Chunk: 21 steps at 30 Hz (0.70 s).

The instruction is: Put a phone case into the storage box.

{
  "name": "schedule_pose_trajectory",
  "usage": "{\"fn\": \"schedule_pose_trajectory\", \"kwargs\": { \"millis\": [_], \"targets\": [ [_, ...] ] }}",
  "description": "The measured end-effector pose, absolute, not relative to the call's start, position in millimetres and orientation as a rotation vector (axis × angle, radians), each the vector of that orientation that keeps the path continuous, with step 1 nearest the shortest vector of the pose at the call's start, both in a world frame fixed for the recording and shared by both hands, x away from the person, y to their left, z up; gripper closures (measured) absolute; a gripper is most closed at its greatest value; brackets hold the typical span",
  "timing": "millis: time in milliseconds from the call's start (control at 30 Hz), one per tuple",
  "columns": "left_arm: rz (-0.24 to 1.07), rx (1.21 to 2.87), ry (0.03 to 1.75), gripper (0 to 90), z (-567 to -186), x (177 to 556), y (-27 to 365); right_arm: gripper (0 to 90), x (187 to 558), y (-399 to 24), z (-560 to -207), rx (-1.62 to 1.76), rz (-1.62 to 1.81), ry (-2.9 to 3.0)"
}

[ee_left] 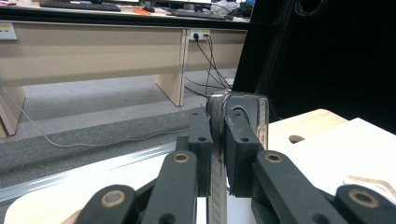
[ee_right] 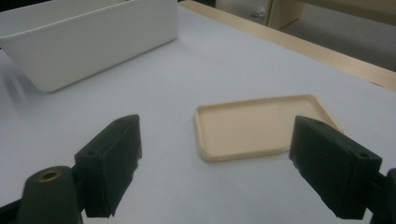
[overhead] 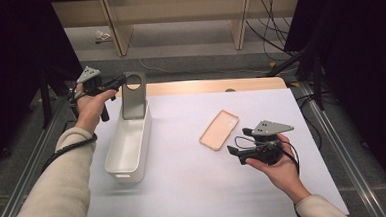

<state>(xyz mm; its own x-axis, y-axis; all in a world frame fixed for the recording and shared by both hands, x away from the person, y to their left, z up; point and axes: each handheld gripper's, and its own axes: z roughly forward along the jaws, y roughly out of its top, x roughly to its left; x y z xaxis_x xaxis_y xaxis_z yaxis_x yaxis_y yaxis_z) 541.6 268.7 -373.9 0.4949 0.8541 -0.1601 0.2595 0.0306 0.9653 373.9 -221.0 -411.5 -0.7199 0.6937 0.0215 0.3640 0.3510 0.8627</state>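
1. The left gripper (overhead: 121,81) is raised over the far end of the white bin (overhead: 114,155), at the left of the surface (overhead: 185,189); its jaws are clenched on the upper edge of a grey phone (overhead: 134,95), which hangs upright with its lower end inside the bin or at its rim, which of the two I cannot tell
2. The left gripper view confirms the grip: the phone (ee_left: 239,116) sits edge-on between the two black jaws, pinched close on both faces
3. The phone's round opening near its top is visible in the high view, just beside the jaw tips
4. The beige phone case (overhead: 219,129) lies flat on the surface, hollow side up, well apart from the bin and near the right gripper (overhead: 233,151)
5. The right gripper's jaws stand released and wide, with nothing between them; in the right gripper view the case (ee_right: 261,126) lies ahead of the jaws and between their lines, untouched
6. Judgement on progress: the phone is out of its case and held above the bin, so the separating step looks done; lowering the phone and letting it go appears to be the step in hand
7. Judgement on what is left: the phone is not yet released, and the case has not yet been picked up; whether it goes into the bin too cannot be told
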Motion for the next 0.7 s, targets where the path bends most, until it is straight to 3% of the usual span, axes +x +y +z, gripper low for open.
{"fn": "schedule_pose_trajectory", "kwargs": {
  "millis": [700],
  "targets": [
    [0.596, 1.521, 1.050, 82.0, -386, 543, 274, 17.8, 374, -221, -412, 0.931, 1.313, 2.276]
  ]
}}
